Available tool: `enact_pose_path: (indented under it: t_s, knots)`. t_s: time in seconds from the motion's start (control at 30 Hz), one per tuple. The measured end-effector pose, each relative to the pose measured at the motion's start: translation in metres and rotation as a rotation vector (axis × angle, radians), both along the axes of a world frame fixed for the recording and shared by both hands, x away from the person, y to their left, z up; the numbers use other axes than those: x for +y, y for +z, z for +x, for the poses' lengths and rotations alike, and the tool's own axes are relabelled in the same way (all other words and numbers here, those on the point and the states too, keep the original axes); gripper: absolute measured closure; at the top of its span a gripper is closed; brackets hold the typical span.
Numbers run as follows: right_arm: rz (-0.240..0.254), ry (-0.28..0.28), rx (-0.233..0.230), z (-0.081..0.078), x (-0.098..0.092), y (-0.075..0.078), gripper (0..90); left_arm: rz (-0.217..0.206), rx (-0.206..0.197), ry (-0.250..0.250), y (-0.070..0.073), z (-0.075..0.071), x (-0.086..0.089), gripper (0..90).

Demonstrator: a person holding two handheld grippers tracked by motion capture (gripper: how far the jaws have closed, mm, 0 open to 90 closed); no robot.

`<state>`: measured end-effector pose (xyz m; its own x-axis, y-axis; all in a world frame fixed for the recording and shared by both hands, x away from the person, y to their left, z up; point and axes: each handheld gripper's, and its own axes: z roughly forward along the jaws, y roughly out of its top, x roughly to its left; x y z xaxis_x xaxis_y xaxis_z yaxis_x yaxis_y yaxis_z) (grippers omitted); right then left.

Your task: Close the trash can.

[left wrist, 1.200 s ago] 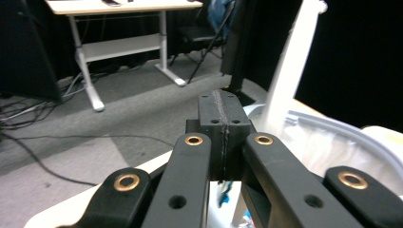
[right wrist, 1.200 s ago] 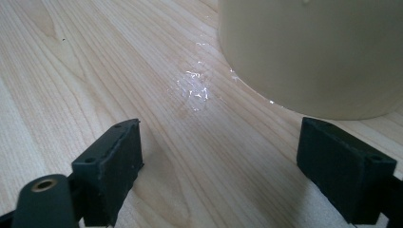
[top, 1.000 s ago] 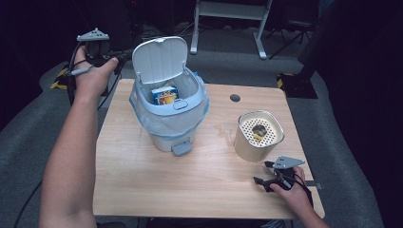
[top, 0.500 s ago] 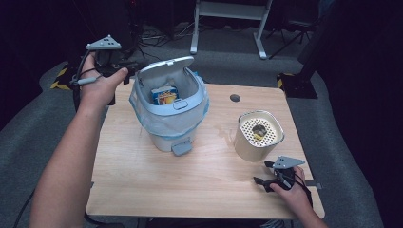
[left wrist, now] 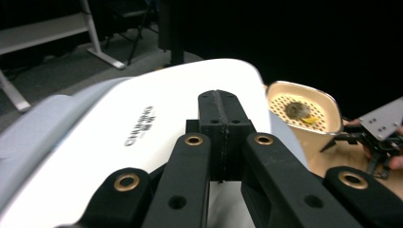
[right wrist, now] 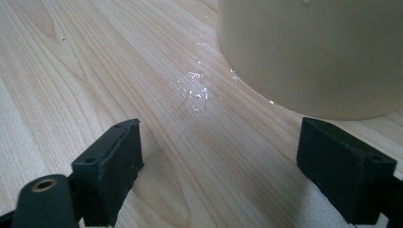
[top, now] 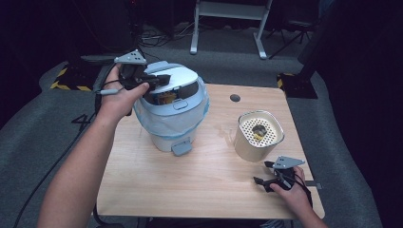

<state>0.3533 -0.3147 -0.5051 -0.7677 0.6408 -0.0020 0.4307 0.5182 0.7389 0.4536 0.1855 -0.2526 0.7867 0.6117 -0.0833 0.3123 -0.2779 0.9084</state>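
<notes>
lid [top: 172, 78] now almost down on bin [top: 169, 124], was upright | left gripper [top: 159, 80] jaws pressed together, pushing it | right gripper [top: 264, 181] spread, resting near tabletop's front right corner | closing nearly finished

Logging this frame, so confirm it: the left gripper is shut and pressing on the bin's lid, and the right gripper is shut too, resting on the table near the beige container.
One thing is wrong: the right gripper is open, not shut. The right gripper view shows its jaws wide apart over bare table, facing the beige container. The rest holds: the left gripper is shut and on the bin's lid.
</notes>
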Motion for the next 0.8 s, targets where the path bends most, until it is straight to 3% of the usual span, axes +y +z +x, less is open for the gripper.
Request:
enact_pose_path:
  t_s: [0.1, 0.37, 0.8]
  knots:
    - [0.000, 0.000, 0.000, 0.000, 0.000, 0.000, 15.3, 0.029, 0.045, -0.010, -0.004, 0.000, -0.008, 90.0]
    - [-0.002, 0.000, 0.000, 0.000, 0.000, 0.000, 15.3, 0.114, 0.063, 0.008, -0.014, 0.003, -0.021, 90.0]
    - [0.000, 0.003, 0.000, 0.000, 0.000, 0.000, 15.3, 0.096, 0.088, 0.053, -0.014, 0.002, -0.023, 90.0]
